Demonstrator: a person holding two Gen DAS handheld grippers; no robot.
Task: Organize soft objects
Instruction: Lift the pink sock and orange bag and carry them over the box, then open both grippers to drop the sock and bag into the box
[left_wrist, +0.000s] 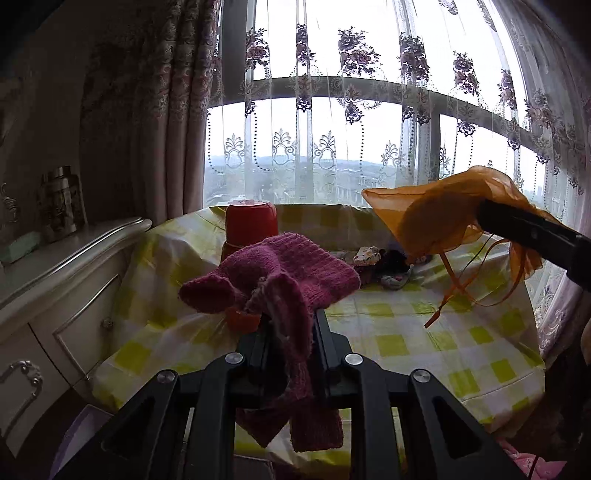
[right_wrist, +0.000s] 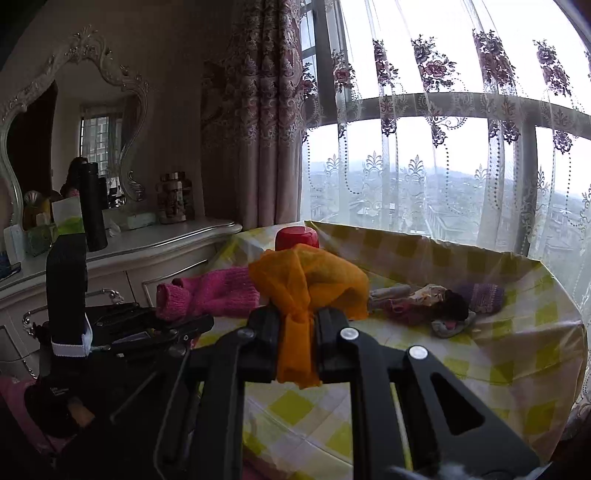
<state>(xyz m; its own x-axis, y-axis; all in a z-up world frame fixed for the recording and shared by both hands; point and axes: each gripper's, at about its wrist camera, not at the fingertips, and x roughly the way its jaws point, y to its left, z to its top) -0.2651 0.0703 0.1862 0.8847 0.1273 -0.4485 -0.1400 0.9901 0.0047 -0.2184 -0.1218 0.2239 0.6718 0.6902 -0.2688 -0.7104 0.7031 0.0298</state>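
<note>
A pink knit (left_wrist: 280, 273) is pinched tight in the left hand-held gripper (left_wrist: 288, 325); an orange pouch (right_wrist: 306, 284) is clamped by the right hand-held gripper (right_wrist: 297, 317), above the worktop (right_wrist: 480, 354).

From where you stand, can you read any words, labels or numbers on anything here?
None can be read.
Red container: a pale mark on its top, too blurred to read.
Patterned jar on the dresser: only blurred decoration.
Green box: no legible print.
</note>
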